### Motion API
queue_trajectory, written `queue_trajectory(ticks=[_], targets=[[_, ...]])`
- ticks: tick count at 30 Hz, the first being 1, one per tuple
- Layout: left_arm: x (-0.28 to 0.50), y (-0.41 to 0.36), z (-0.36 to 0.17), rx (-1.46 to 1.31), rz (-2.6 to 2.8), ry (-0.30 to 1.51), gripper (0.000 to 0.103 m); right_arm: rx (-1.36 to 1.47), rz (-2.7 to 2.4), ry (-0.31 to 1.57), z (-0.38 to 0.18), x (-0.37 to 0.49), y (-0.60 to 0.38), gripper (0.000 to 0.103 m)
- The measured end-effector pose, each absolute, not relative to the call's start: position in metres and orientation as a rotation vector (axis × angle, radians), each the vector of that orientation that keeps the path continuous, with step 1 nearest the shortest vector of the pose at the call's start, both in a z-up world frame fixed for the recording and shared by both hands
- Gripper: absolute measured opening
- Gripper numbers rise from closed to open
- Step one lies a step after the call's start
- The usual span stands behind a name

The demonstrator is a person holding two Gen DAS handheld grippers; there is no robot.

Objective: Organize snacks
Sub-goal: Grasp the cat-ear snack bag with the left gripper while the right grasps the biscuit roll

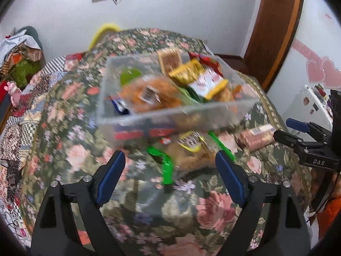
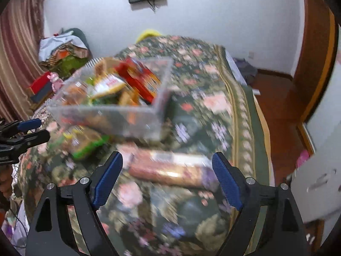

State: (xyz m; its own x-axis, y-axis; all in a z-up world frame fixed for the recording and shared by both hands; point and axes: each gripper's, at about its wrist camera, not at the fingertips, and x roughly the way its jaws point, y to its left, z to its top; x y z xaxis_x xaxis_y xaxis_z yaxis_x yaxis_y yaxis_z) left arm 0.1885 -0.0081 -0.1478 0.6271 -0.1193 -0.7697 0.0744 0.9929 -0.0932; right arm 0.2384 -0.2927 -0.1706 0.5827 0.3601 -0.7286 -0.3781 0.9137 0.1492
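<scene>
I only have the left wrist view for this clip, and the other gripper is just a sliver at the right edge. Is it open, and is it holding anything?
Observer: The right gripper is open. Its fingers are spread wide and grip nothing.
Operator: What is it pointing at?
Observer: A long biscuit roll lies crosswise on the flowered cloth just ahead of the gap. The blur hides whether anything touches it.
Operator: The red thing at the back of the clear bin, wrapper or box?
Observer: From this side it looks like a flat red box, leaning in a far corner of the clear bin.
</scene>
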Motion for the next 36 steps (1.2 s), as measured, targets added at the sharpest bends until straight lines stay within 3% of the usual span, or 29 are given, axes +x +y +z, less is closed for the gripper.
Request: queue_trajectory(ticks=[12, 16, 19, 23, 26, 28, 30, 36], targets=[[0.222, -0.037, -0.178, -0.130, -0.095, 0.962, 0.089, 0.099, 0.402, 0.904, -0.205, 0.265, -0.314, 0.083], [0.224, -0.039, -0.183, -0.119, -0.095, 0.927, 0.089, 0.097, 0.426, 0.899, -0.210, 0.254, -0.310, 0.073], [0.221, -0.037, -0.183, -0.122, -0.104, 0.915, 0.081, 0.097, 0.475, 0.912, -0.209, 0.243, -0.306, 0.059], [0.213, -0.031, -0.184, -0.096, -0.102, 0.909, 0.063, 0.066, 0.527, 0.926, -0.207, 0.225, -0.294, 0.059], [0.205, -0.023, -0.186, -0.105, -0.130, 0.912, 0.060, 0.047, 0.576, 0.932, -0.202, 0.212, -0.286, 0.059], [0.198, -0.019, -0.187, -0.107, -0.147, 0.918, 0.058, 0.033, 0.575, 0.926, -0.199, 0.208, -0.283, 0.063], [0.191, -0.019, -0.188, -0.098, -0.159, 0.922, 0.057, 0.016, 0.562, 0.910, -0.194, 0.207, -0.281, 0.086], [0.170, -0.012, -0.195, -0.056, -0.132, 0.937, 0.053, -0.058, 0.591, 0.916, -0.196, 0.235, -0.262, 0.089]])
